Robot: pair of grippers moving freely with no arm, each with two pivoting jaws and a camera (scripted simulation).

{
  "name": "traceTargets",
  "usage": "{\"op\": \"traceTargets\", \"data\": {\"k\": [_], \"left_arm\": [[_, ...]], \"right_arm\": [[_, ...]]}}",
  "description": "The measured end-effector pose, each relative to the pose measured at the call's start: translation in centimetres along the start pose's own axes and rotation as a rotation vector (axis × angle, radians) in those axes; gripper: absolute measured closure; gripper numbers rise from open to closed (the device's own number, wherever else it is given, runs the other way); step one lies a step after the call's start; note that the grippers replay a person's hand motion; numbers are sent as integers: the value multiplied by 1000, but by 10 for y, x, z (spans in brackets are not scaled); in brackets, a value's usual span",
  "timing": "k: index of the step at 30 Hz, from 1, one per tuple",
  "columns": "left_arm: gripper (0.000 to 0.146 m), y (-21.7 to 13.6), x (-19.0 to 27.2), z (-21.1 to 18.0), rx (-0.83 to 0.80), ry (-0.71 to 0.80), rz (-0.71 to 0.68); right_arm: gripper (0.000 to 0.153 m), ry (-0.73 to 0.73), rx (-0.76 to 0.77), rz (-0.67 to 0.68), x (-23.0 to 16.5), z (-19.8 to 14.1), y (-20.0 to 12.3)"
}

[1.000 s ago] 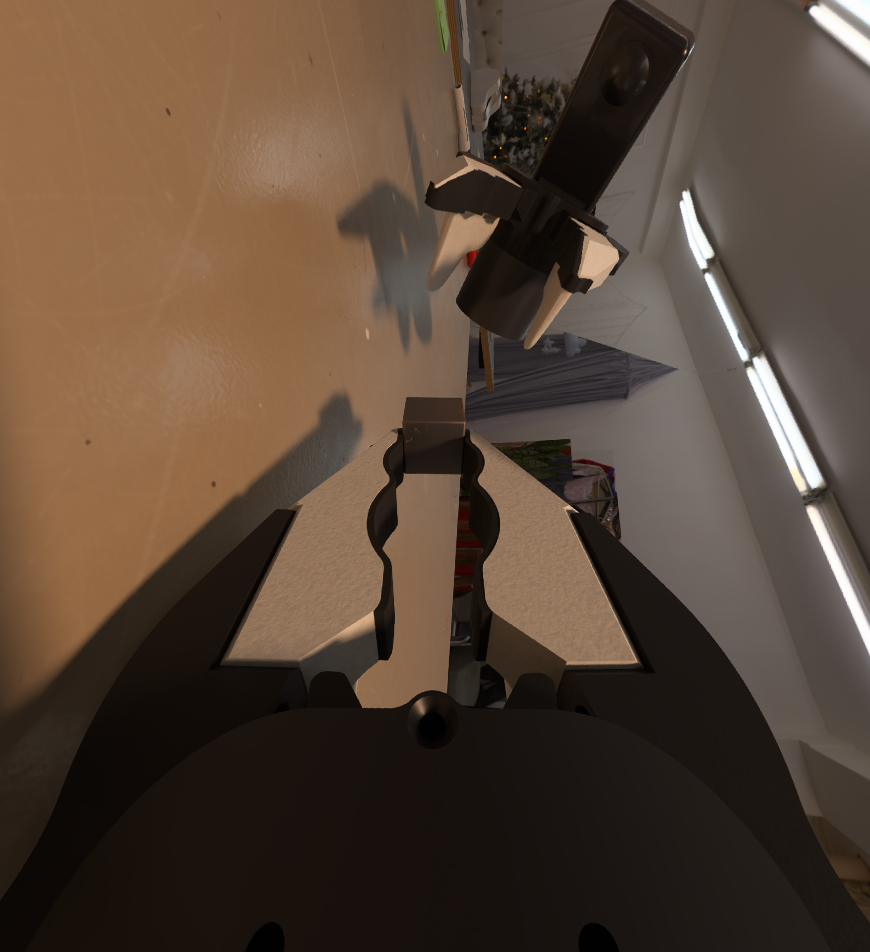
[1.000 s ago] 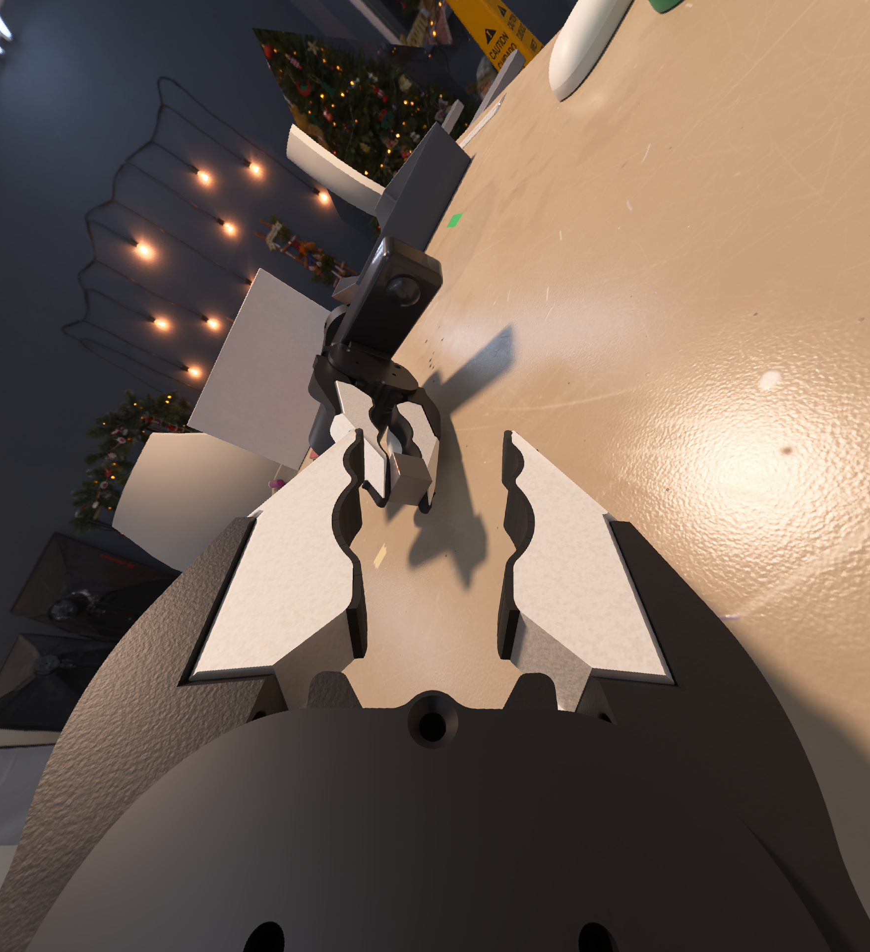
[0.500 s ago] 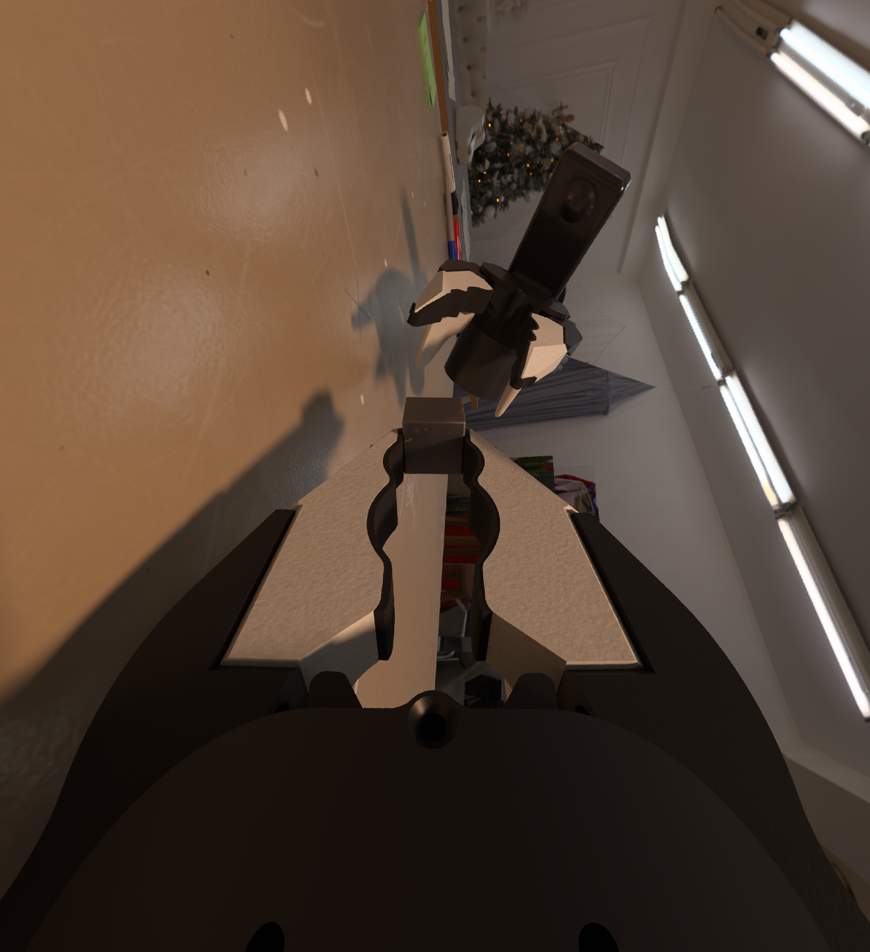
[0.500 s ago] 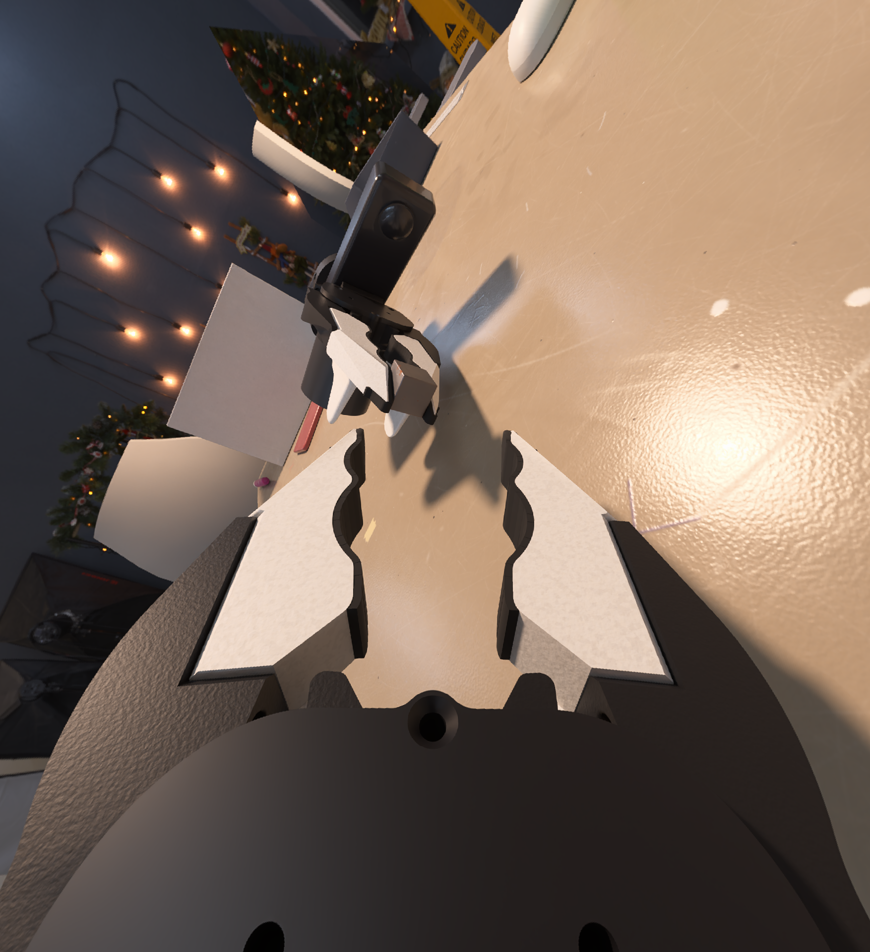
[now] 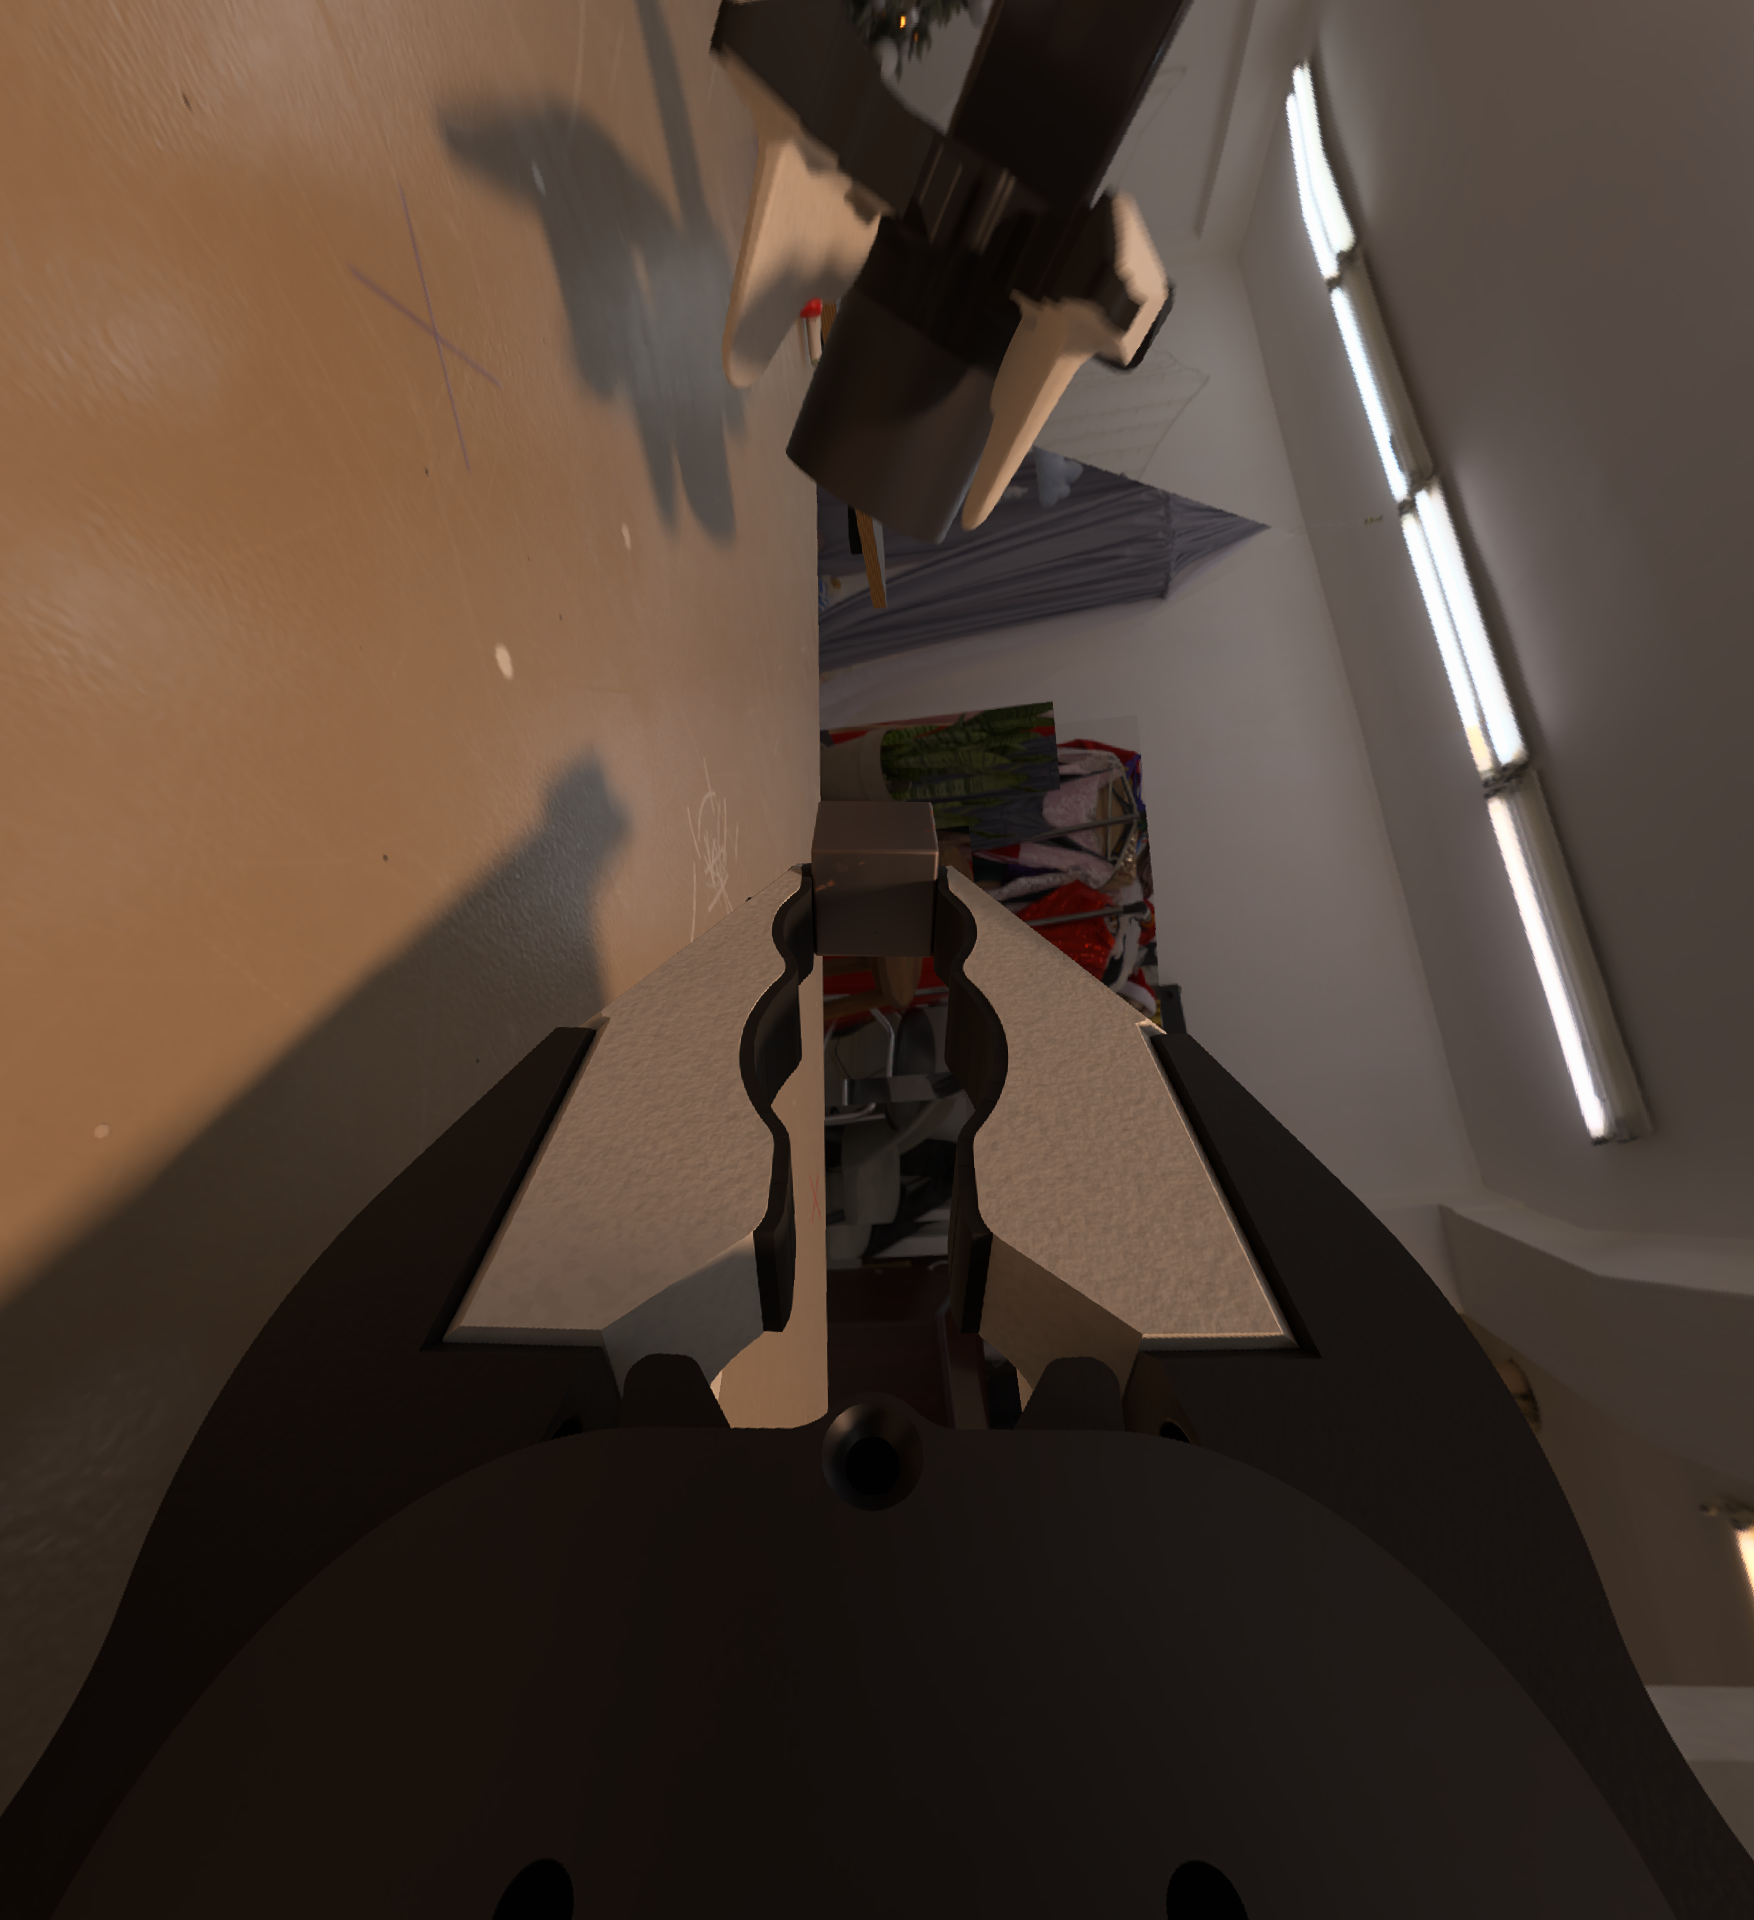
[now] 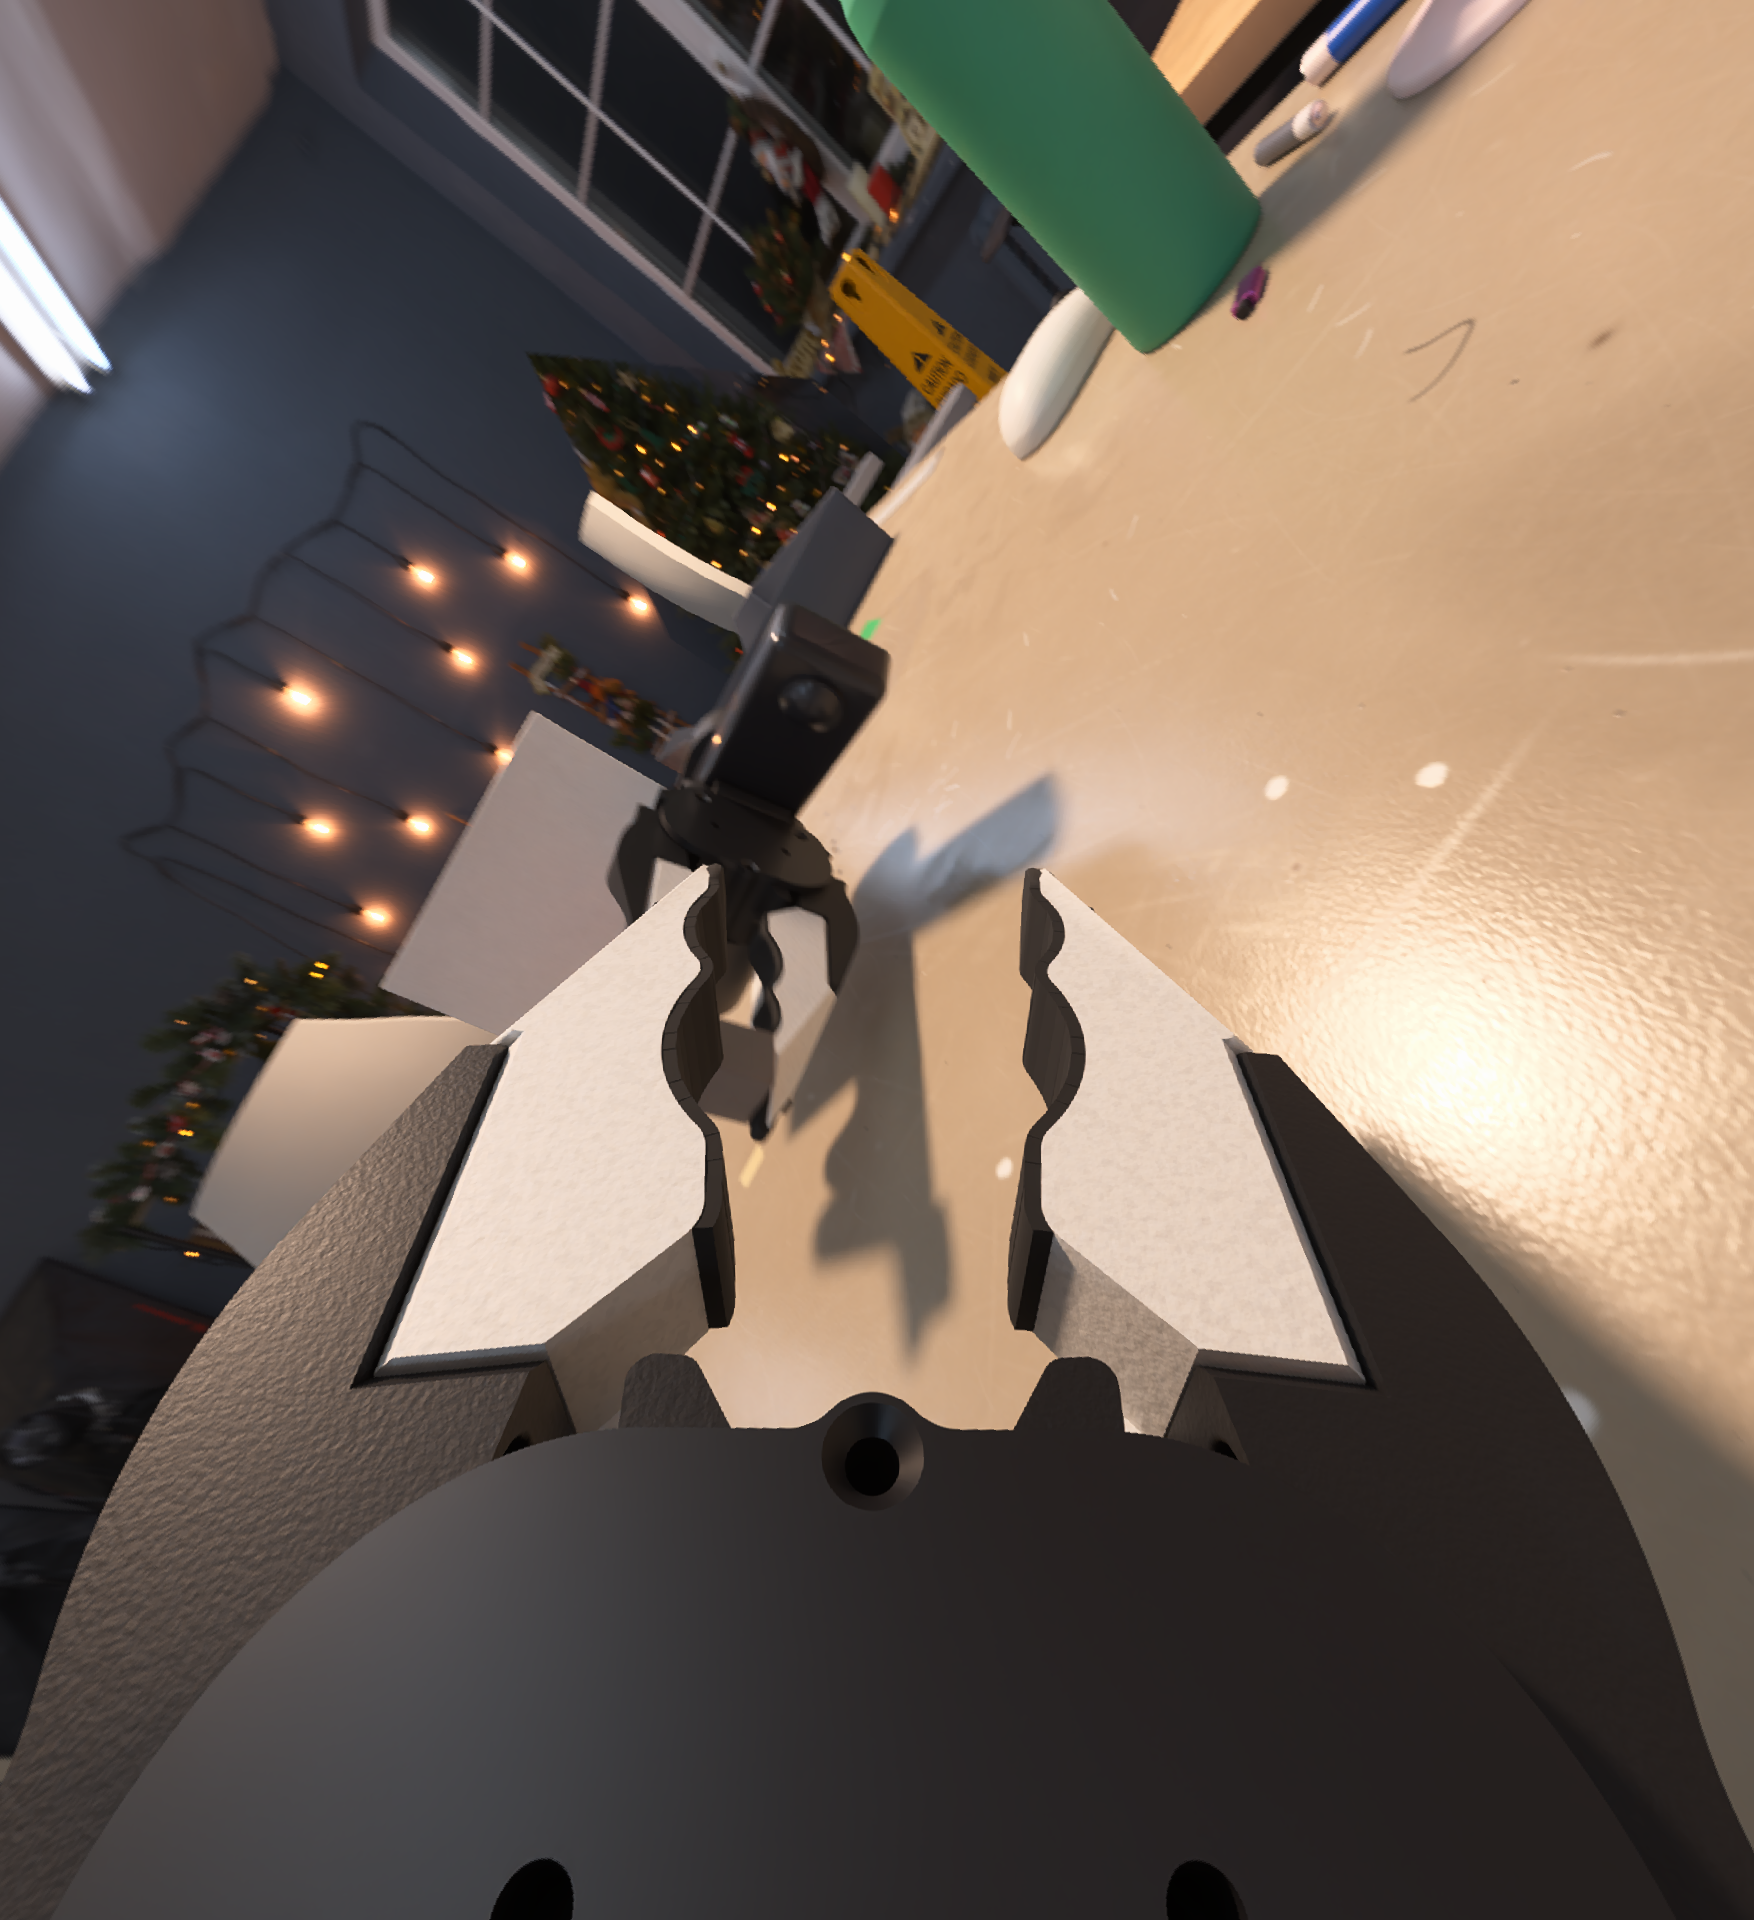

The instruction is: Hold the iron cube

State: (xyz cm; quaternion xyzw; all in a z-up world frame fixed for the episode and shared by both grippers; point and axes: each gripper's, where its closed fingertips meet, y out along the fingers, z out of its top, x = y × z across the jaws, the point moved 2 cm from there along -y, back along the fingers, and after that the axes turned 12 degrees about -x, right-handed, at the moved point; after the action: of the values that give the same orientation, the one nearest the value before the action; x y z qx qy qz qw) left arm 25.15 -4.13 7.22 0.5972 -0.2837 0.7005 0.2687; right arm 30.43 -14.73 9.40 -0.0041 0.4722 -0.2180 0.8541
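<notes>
The iron cube is a small dull grey block pinched between the tips of my left gripper, which is shut on it and holds it above the tan table. My right gripper shows blurred at the top of the left wrist view, open and empty, apart from the cube. In the right wrist view my right gripper is open with nothing between its fingers. Beyond it the left gripper holds the cube, partly hidden behind my right gripper's left finger.
A large green cylinder stands on the table at the far side. A white oval object, markers and a small purple piece lie near it. The table edge runs just beyond the cube in the left wrist view.
The right gripper has come much closer to the left gripper and looms larger, blurred by motion. The right view has swung, bringing the green cylinder in. The left gripper still grips the cube.
</notes>
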Motion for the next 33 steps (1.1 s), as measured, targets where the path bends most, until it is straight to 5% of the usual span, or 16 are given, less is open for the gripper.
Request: {"op": "traceTargets", "data": {"k": [3,9,15,19,21,23,24,33], "left_arm": [[124,5,-4,-4,-23,-19,-10],[125,5,-11,-3,-18,-55,-10],[125,5,-15,-3,-20,-73,-6],[125,6,-17,-4,-23,-81,-9],[125,6,-15,-4,-19,-80,-16],[124,4,-14,-5,-13,-76,-25],[124,3,-14,-5,-10,-73,-20],[124,-8,-21,3,61,-96,-4]], "right_arm": [[92,19,-13,85,-3,9,13],[86,-94,-344,111,-7,20,57],[90,-245,-1034,114,3,-5,82],[90,-268,-1174,263,-12,-17,105],[116,-288,-1249,264,-11,-26,108],[149,-290,-1251,301,-13,-28,108],[152,-277,-1225,323,-14,-25,108],[153,-194,-789,181,5,52,98]]}}
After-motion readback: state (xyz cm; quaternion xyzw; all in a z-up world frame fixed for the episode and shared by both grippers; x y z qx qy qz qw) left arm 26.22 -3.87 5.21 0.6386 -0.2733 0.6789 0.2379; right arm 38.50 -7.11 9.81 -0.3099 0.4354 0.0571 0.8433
